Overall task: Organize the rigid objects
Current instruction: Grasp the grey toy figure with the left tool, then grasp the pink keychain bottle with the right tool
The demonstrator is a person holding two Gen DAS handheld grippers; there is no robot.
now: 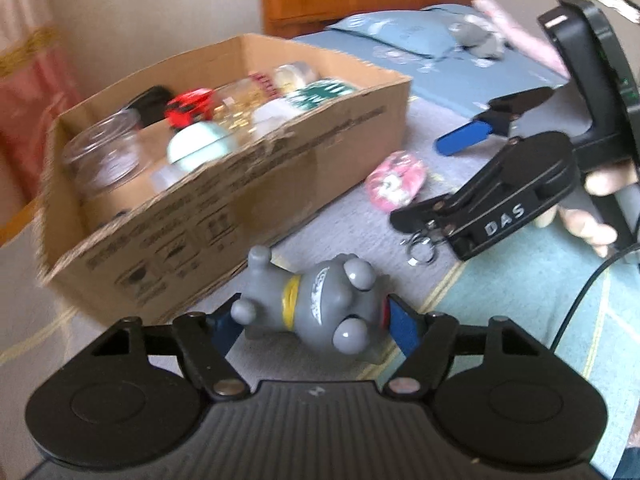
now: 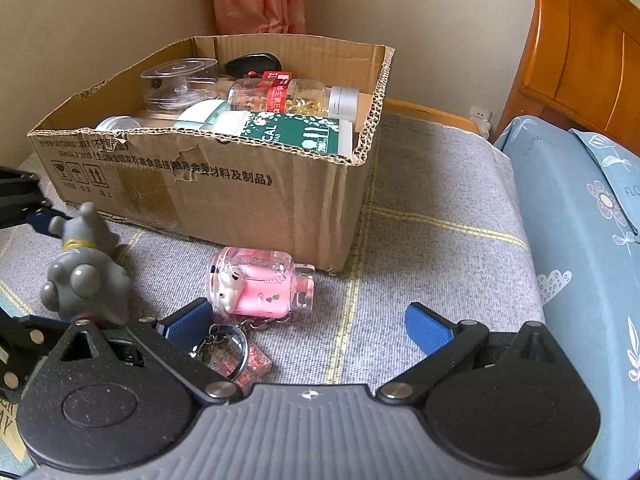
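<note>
While left gripper (image 1: 316, 326) clamps grey toy (image 1: 320, 304), right gripper (image 2: 310, 324), marked "DAS", gapes empty; bottle (image 2: 292, 134) reads "CAL".

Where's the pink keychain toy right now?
The pink keychain toy lies on the grey blanket just in front of the cardboard box, ahead of the open right claw.

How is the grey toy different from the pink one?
The grey dog toy is opaque and clamped in the left gripper; the pink keychain case is see-through plastic, lying free on the blanket, before the open right gripper. Only the pink one has rings attached. Both are outside the cardboard box.
</note>
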